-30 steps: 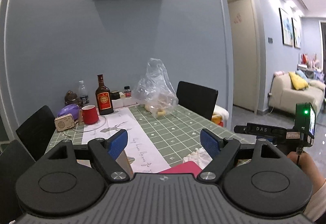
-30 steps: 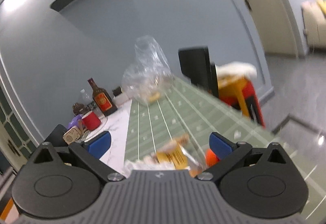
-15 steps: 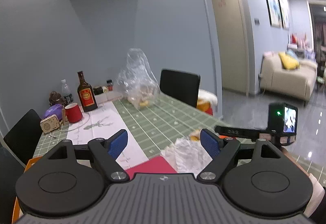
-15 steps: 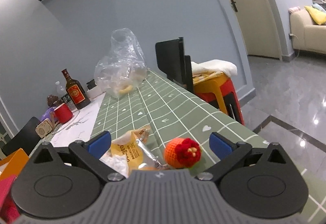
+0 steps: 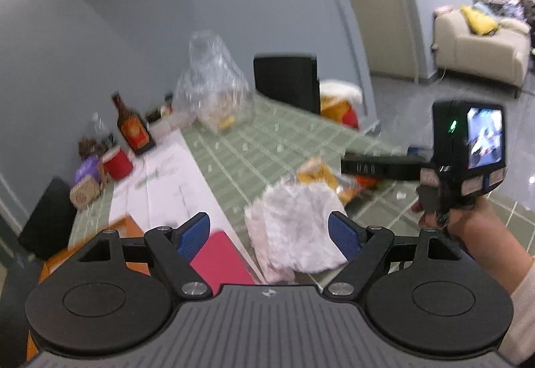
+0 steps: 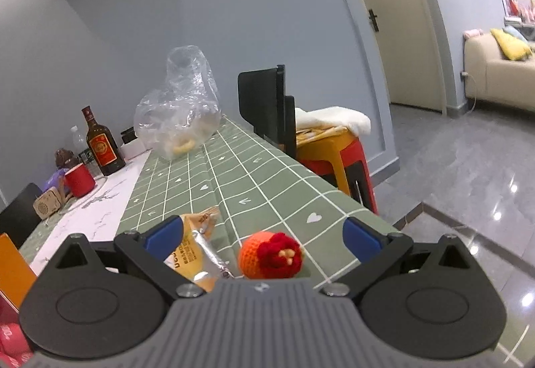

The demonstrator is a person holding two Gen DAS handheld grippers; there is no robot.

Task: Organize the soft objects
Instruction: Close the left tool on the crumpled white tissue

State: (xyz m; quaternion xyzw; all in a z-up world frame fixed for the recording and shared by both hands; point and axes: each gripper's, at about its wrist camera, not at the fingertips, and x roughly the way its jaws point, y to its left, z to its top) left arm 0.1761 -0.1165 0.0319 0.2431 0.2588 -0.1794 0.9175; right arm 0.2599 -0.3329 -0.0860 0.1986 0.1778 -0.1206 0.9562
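The left gripper (image 5: 269,234) is observed with its blue pads spread wide and nothing held between them; a white fluffy cloth (image 5: 297,224) lies on the green checked tablecloth (image 5: 267,147) directly ahead of the gap, nearer the right pad, and contact with that pad cannot be confirmed. The left view is motion-blurred. A pink box (image 5: 220,259) is seen at 7 o'clock from the cloth, and a yellow snack packet (image 5: 317,172) at 1 o'clock from it, just beyond the cloth's far edge. The right gripper (image 6: 262,239) is likewise recorded as wide open and empty. Between its pads, resting on the tablecloth near the table's near edge, an orange crocheted ball with a red top (image 6: 271,256) is noted, with the yellow snack packet just beside it at 9 o'clock. In the left view, the right-hand device with its lit screen (image 5: 468,150) is seen at 3 o'clock, held in a hand (image 5: 468,227). Toward 12 o'clock on the table a clear plastic bag (image 6: 182,107) stands, well apart from the soft items; a brown bottle (image 6: 102,144) and a red mug (image 6: 80,180) are grouped at 10 o'clock.
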